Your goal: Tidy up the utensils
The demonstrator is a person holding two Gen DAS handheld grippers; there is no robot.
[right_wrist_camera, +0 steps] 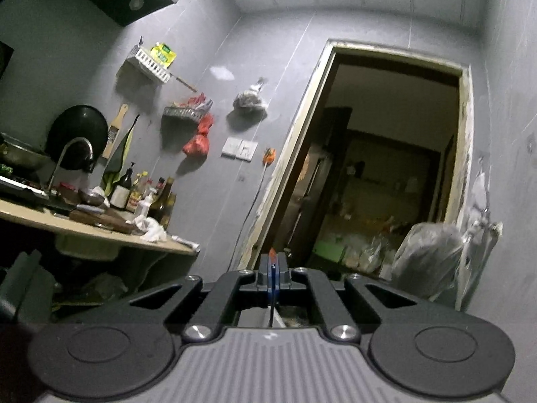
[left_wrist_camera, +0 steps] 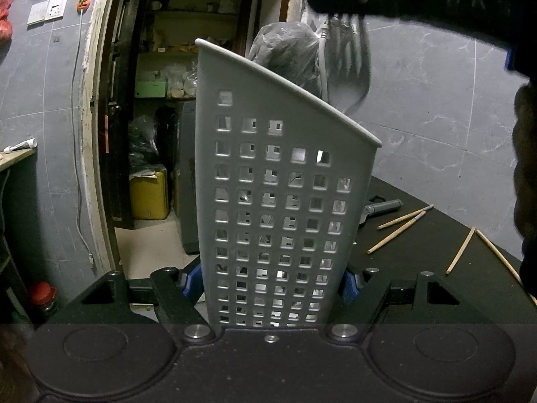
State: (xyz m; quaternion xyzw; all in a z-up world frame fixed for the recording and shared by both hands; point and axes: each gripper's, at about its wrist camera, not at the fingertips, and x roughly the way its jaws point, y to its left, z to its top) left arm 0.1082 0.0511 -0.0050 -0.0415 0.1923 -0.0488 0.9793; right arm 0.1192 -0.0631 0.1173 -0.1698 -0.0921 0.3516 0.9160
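Observation:
My left gripper (left_wrist_camera: 272,285) is shut on the lower sides of a grey perforated utensil holder (left_wrist_camera: 285,181), which stands upright with its slanted rim highest at the left. Seen from the left wrist, my right gripper (left_wrist_camera: 355,0) hovers above and behind the holder's rim with a blurred metal fork (left_wrist_camera: 352,50) hanging from it, tines down. In the right wrist view the right gripper (right_wrist_camera: 272,268) has its jaws together on that thin metal utensil (right_wrist_camera: 273,315). Several wooden chopsticks (left_wrist_camera: 399,225) lie on the dark table (left_wrist_camera: 436,268) to the right of the holder.
A grey-handled tool (left_wrist_camera: 382,206) lies on the table behind the holder. An open doorway (left_wrist_camera: 188,100) to a cluttered storeroom is straight ahead, with a black plastic bag (left_wrist_camera: 285,53) hanging beside it. A kitchen counter (right_wrist_camera: 100,231) with bottles stands at the left.

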